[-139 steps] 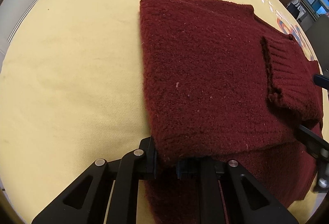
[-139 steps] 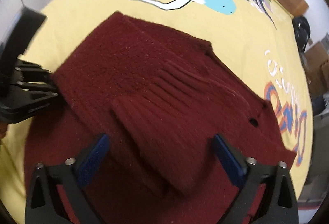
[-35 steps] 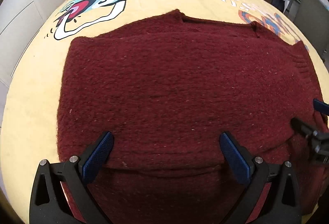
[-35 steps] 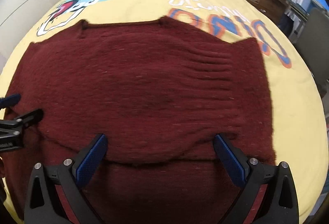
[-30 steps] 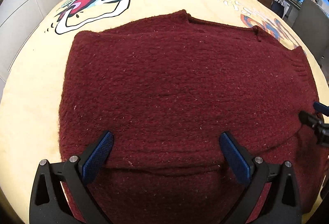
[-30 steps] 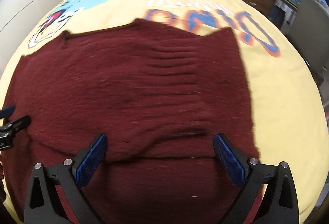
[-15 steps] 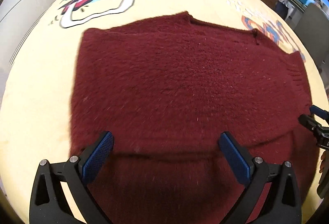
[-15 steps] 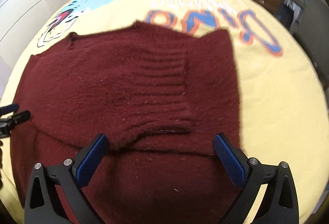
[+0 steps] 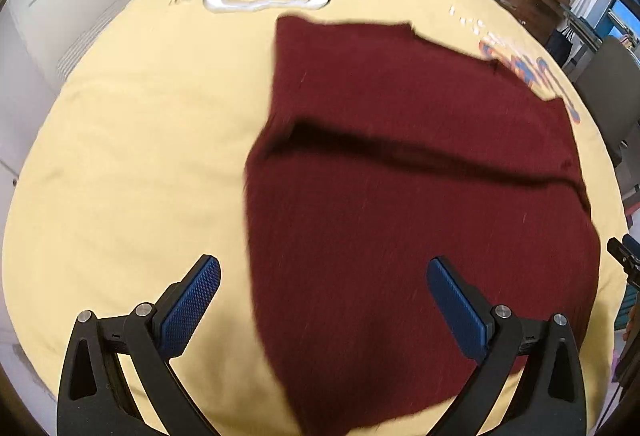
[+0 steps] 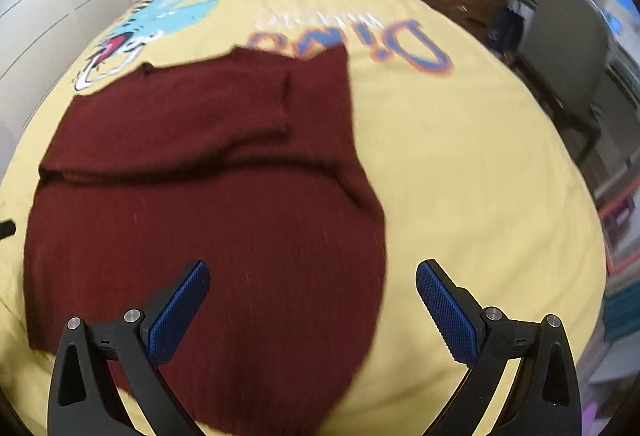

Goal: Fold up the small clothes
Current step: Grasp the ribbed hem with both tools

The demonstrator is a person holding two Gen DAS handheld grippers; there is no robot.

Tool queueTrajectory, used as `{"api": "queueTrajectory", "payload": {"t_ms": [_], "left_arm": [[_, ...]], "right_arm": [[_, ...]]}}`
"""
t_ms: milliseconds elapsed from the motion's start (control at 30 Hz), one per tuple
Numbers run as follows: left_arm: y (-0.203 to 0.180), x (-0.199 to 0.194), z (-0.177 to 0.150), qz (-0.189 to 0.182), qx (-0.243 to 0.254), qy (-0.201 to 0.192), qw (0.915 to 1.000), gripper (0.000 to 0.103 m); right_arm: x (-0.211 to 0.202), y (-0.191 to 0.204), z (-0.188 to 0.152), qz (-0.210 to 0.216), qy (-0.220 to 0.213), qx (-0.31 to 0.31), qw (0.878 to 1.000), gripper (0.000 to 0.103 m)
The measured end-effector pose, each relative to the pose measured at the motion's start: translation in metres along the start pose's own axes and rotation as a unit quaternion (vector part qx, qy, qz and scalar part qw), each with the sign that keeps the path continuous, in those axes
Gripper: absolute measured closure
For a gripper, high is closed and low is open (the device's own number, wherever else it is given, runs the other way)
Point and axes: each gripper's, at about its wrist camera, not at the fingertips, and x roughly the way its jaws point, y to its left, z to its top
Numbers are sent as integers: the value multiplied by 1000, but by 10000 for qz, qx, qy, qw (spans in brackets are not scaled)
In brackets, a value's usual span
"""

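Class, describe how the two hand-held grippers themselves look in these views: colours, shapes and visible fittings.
The left hand-held gripper and right hand-held gripper look alike: black angular finger arms with triangular cut-outs, round silver bolt heads at the joints, and flat blue fingertip pads with a fine dotted grip texture. No cables, markings or sleeves show.

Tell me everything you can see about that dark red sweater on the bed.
The sweater is dark red, fuzzy-looking knit. It lies flat on the yellow printed bedspread, partly folded: a layer is turned over, leaving a shadowed fold edge across its middle, and a folded-in sleeve shows in the right wrist view. Both pictures are blurred, so stitch detail is unclear. Neither gripper touches it; both hover open above its near end.
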Motion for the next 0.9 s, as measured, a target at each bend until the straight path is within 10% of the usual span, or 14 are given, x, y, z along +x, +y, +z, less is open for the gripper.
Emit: {"api": "queueTrajectory", "payload": {"t_ms": [633, 800, 900], "left_arm": [[1, 37, -85, -188, -34, 939, 9954, 3], [-10, 46, -87, -366, 121, 1032, 9939, 34], [-14, 42, -85, -520, 157, 1011, 9934, 60]], "right_arm": [[27, -2, -78, 248, 1120, 440, 9924, 1], [36, 0, -83, 349, 1380, 451, 9888, 6], [37, -2, -83, 449, 1444, 496, 9873, 40]]}}
